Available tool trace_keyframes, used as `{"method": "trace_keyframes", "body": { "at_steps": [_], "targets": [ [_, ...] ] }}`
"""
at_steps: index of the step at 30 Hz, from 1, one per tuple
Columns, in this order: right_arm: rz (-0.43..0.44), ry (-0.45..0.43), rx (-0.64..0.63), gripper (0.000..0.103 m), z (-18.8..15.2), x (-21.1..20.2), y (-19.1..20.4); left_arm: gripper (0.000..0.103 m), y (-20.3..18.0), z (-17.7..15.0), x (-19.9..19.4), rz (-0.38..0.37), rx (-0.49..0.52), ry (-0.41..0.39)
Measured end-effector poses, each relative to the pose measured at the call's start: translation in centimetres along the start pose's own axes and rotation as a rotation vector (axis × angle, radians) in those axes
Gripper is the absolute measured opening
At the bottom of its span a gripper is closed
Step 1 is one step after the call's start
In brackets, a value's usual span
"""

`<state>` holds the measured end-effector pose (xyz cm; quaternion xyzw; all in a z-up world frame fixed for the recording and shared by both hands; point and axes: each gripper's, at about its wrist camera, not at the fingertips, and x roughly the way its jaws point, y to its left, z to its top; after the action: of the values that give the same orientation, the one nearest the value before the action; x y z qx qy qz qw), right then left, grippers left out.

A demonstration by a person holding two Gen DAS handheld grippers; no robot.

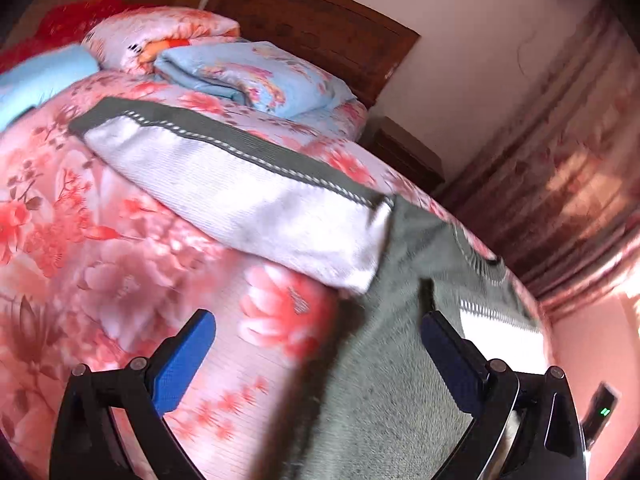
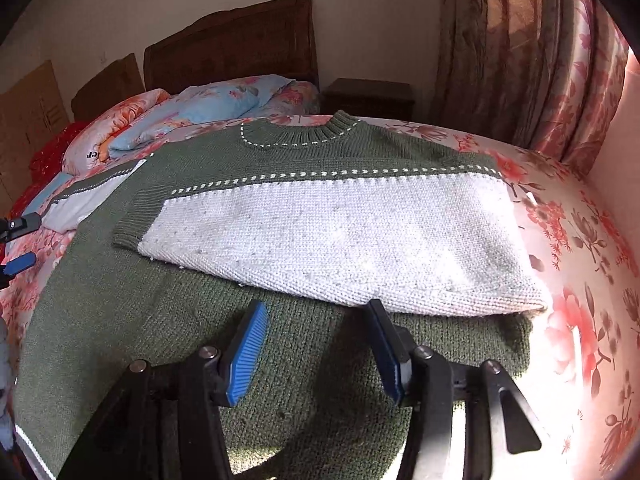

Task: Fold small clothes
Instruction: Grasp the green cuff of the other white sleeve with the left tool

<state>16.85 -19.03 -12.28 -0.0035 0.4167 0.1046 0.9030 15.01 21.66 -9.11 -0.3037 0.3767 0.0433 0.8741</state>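
Observation:
A green and white knitted sweater lies flat on the floral bedspread, collar toward the headboard. One white sleeve with a green cuff is folded across the body. The other sleeve stretches out sideways over the bedspread. My right gripper hovers open over the green body just below the folded sleeve, with nothing between its blue pads. My left gripper is open wide above the sweater's side edge, holding nothing. It also shows at the left edge of the right wrist view as the left gripper.
A folded blue floral quilt and a pink pillow lie near the dark wooden headboard. A nightstand stands beside the bed. Patterned curtains hang on the right, past the bed's edge.

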Motion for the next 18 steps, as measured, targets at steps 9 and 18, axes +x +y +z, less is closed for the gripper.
{"method": "trace_keyframes", "body": {
  "at_steps": [9, 18],
  "targets": [
    [-0.003, 0.001, -0.004, 0.053, -0.1, 0.1, 0.1, 0.103, 17.2, 8.1, 0.2, 0.087, -0.394, -0.091],
    [0.005, -0.001, 0.003, 0.053, -0.1, 0.1, 0.1, 0.103, 21.2, 12.0, 3.1, 0.043, -0.541, -0.091]
  ]
}}
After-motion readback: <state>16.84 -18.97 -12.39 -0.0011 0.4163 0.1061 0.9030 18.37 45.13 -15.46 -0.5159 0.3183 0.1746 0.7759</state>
